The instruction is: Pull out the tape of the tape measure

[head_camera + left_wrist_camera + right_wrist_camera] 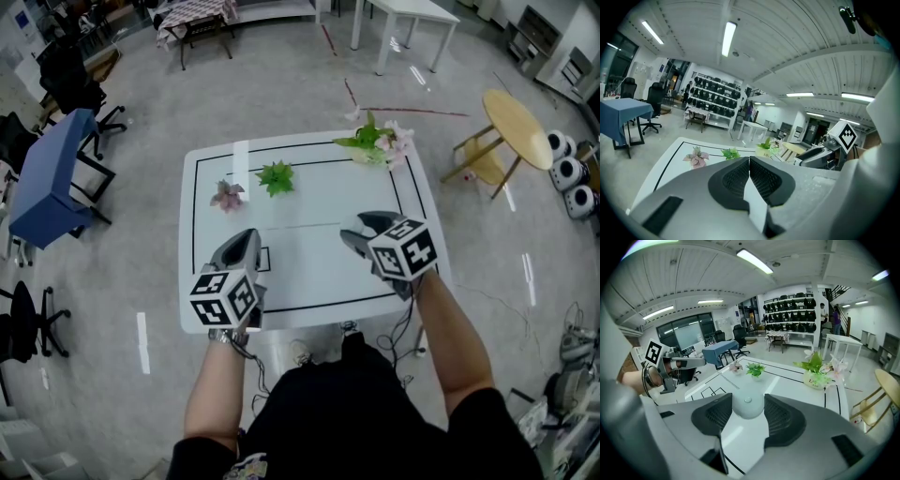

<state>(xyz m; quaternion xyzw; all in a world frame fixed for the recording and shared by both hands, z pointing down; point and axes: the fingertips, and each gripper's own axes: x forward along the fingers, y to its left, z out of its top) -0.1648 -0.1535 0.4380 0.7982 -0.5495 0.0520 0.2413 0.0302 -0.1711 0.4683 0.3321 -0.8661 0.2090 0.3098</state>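
Note:
A round, pale grey tape measure case [747, 409] sits between the pads of my right gripper [747, 398], and both pads press on its sides. My left gripper [749, 161] is shut on a white strip of tape [753, 201], which runs back between its pads toward the camera. In the head view both grippers hover over the white table [309, 281], the left gripper [251, 234] at the left and the right gripper [362, 228] at the right, a short way apart. A thin faint line [305, 226] runs between them; I cannot tell whether it is the tape.
At the table's far side stand a small pink plant [228, 195], a small green plant [276, 176] and a pot of flowers [380, 142]. A white strip [241, 164] lies on the table's far left. A round wooden table [516, 127] and a blue table [52, 173] flank it.

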